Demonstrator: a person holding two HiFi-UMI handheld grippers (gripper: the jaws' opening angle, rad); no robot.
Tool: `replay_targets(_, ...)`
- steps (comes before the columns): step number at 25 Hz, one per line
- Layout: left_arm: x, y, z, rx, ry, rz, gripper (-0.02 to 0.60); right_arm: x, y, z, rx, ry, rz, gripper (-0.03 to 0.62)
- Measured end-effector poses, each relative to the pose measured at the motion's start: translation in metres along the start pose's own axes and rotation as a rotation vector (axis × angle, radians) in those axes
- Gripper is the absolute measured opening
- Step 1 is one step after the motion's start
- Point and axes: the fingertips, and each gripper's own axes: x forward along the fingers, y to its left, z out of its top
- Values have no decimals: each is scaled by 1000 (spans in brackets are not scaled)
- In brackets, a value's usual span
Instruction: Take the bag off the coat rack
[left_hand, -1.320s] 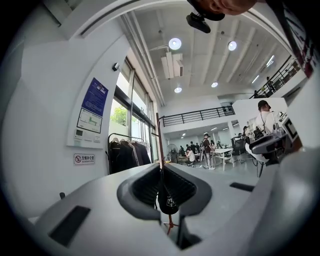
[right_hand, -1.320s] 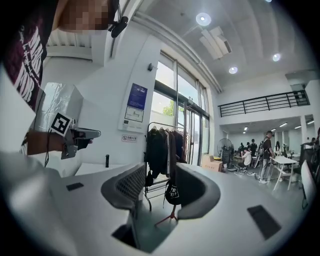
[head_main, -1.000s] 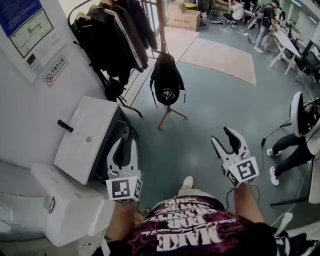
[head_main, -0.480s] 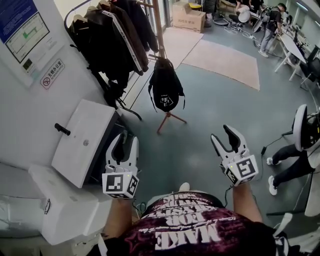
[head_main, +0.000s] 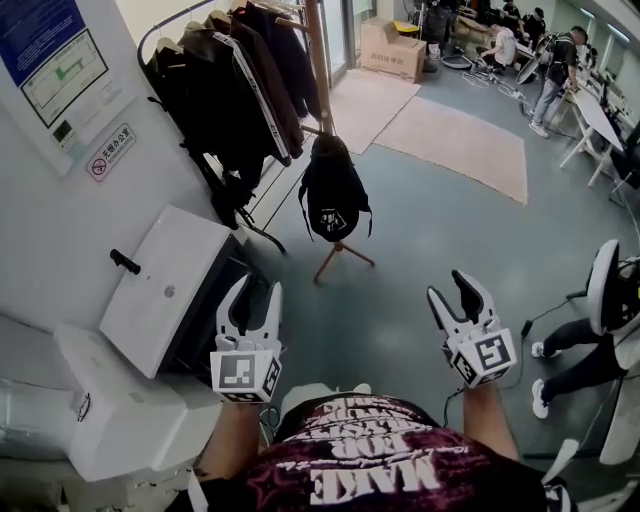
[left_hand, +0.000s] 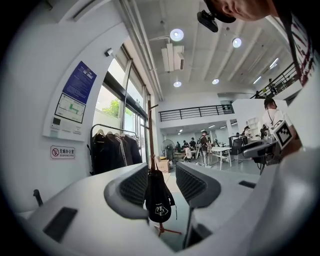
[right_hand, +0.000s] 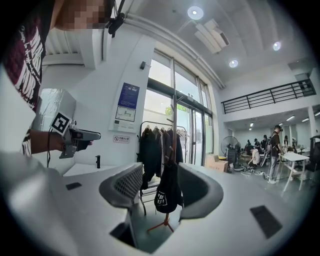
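Bag nearer — left tool wider, empty

A black bag hangs upright from the wooden coat rack.

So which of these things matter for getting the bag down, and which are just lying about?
Job: small black fabric bag; tall wooden coat rack it hangs on.
Just about: dark hanging jackets; brown cardboard box; white washbasin.
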Motion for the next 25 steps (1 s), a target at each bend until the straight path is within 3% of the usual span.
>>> replay_targets(9,5,1,-14,32,75,0,166,4,8,-19,25,40,36,219)
replay_targets(25,76,5,-40,28,104,-67,166,38,-20,-40,30,110,-11,215)
